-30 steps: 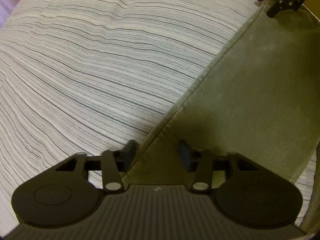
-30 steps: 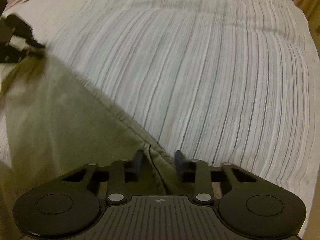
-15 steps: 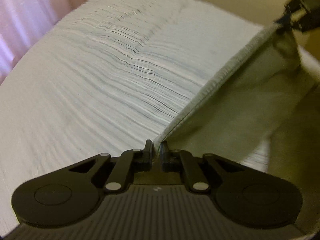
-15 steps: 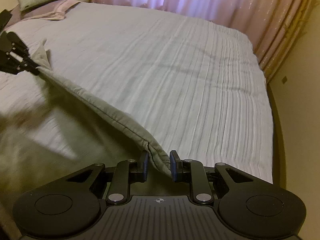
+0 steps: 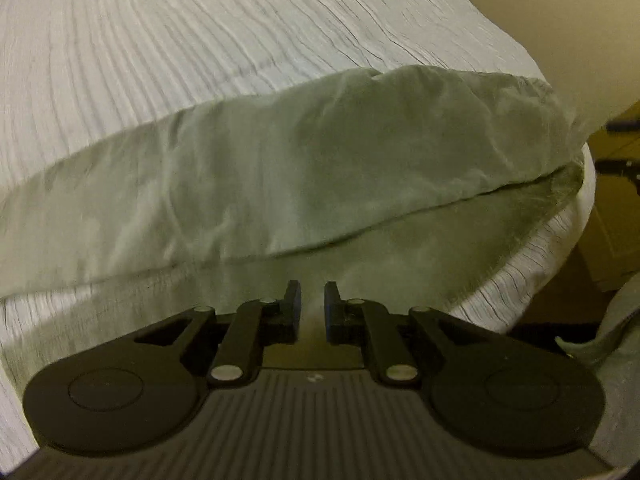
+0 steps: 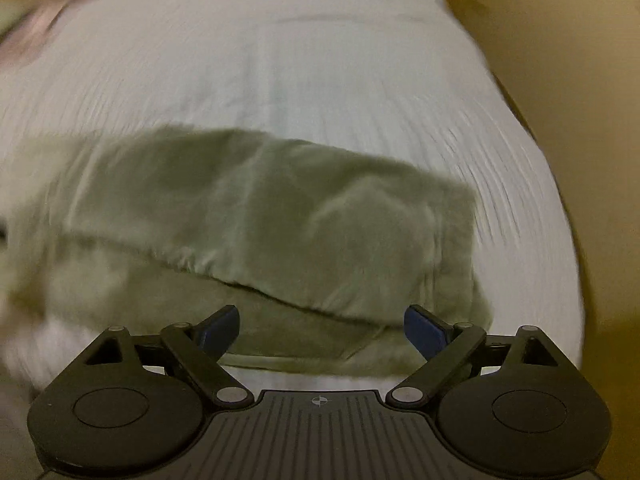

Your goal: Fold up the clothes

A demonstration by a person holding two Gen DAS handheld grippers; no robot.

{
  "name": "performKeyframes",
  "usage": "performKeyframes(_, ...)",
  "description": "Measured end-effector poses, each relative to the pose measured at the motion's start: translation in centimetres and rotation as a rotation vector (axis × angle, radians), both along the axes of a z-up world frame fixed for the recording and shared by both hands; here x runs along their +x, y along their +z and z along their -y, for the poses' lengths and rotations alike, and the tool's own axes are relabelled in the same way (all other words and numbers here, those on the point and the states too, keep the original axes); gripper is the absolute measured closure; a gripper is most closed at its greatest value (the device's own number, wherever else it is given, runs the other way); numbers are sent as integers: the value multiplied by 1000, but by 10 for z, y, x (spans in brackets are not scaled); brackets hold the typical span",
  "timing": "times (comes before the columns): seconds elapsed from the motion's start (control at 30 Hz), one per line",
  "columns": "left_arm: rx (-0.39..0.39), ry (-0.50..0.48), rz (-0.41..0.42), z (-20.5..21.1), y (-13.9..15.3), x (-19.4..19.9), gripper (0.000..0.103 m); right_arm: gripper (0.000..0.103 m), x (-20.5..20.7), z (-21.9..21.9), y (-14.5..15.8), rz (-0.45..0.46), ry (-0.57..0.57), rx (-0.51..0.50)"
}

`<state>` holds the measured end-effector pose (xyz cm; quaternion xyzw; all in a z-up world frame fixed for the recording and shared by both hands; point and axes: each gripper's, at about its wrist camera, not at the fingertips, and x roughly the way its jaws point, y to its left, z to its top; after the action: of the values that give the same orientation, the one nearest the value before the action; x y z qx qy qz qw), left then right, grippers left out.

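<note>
The soft olive-green cloth (image 5: pixel 288 168) lies folded over on the bed with the pale striped cover (image 5: pixel 160 48), near the bed's edge. The left gripper (image 5: pixel 312 300) has its jaws close together with a small gap and nothing between them. The right gripper (image 6: pixel 322 328) has just opened its jaws wide, and it seems to hold nothing, though that view is blurry.
</note>
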<state>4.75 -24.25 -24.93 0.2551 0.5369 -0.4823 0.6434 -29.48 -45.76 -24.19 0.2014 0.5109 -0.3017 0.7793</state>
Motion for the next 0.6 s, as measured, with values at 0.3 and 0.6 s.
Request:
performKeyframes(0.3,-54,342,77,-44,10,30,82,12,-65,21,10,405,-590,210)
performKeyframes(0.6,-63,531,61,-82,20,32,82,44,-100,41,-3,634,-795,254)
